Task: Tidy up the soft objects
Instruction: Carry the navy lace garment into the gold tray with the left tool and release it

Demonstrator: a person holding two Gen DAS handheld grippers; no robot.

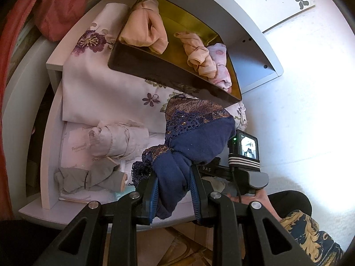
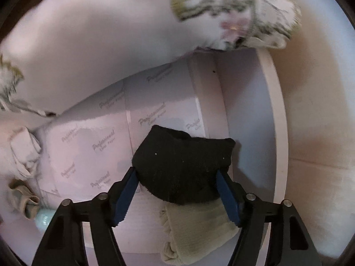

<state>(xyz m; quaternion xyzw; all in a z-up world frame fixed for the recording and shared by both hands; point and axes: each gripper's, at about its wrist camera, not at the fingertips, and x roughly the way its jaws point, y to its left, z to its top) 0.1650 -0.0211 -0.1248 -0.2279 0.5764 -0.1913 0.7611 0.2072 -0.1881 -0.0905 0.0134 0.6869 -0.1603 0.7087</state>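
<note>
**Two garments gripped over the open drawer**

A navy lace-trimmed undergarment (image 1: 195,137) is clamped in the narrowed left gripper (image 1: 174,177), above the drawer (image 1: 47,155). A rolled black sock (image 2: 182,166) is pinched between the right gripper's (image 2: 177,177) wide-set jaws, low over the drawer's lining near a beige sock (image 2: 195,228). Placing appears under way; next, a free spot beside the beige sock is judged needed.

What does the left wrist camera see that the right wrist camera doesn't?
Only the left view shows the navy lace garment clamped in the left gripper, the dark tray of rolled peach and pink items, and a grey bundle. Only the right view shows the black sock roll between the jaws of the right gripper, above a beige sock. Both show the floral cloth and the printed drawer liner.
</note>
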